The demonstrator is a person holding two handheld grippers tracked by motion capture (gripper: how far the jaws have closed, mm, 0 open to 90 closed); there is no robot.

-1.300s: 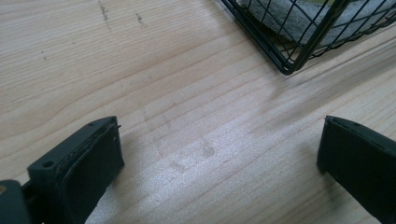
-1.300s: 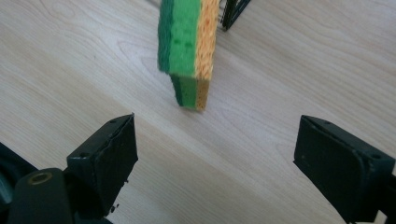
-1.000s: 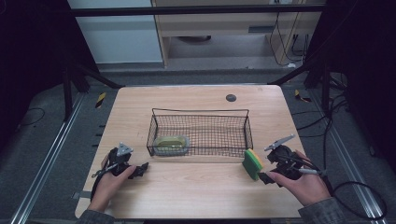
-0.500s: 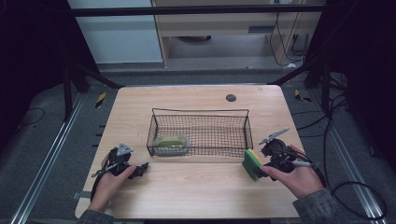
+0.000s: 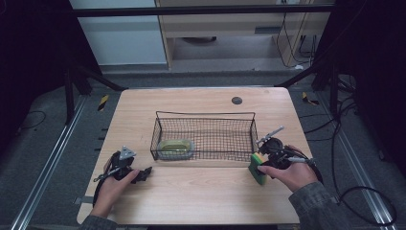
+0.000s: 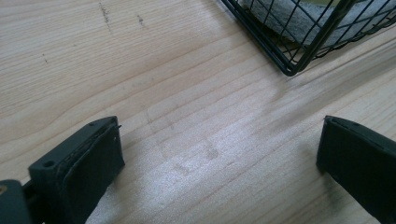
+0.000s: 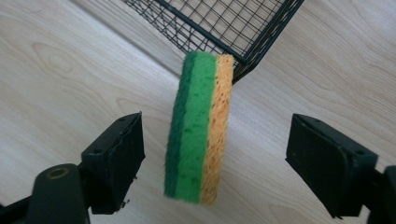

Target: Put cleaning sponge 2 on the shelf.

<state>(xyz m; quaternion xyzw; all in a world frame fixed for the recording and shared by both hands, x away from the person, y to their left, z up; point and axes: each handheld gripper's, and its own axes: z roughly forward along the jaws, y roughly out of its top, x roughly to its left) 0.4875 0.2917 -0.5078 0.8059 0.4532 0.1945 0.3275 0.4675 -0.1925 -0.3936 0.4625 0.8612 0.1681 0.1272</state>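
The sponge (image 7: 198, 128), green scouring layers on one side and orange foam on the other, stood on its long edge on the desk (image 5: 201, 196), just outside the near right corner of the black wire basket (image 5: 206, 136). The right claw (image 7: 212, 161) straddled it; its jaws had just been closing, yet in the right gripper view both pads were apart from the sponge's faces, a visible gap on either side, so nothing was gripped.

The main risk lay in that upright balance. The sponge sat closer to the left pad, so that pad would likely touch first and could tip the sponge over or push it sideways before the other pad arrived. A flattened sponge would call for a new approach. A grip taken too near the bottom edge might also squash the soft foam and let it twist out during a lift. The basket's corner wire stood near, and a jaw could catch on it.

The left claw (image 6: 212, 161) rested wide open and empty over bare desk near the basket's left end, where a yellowish sponge (image 5: 175, 147) already lay inside.
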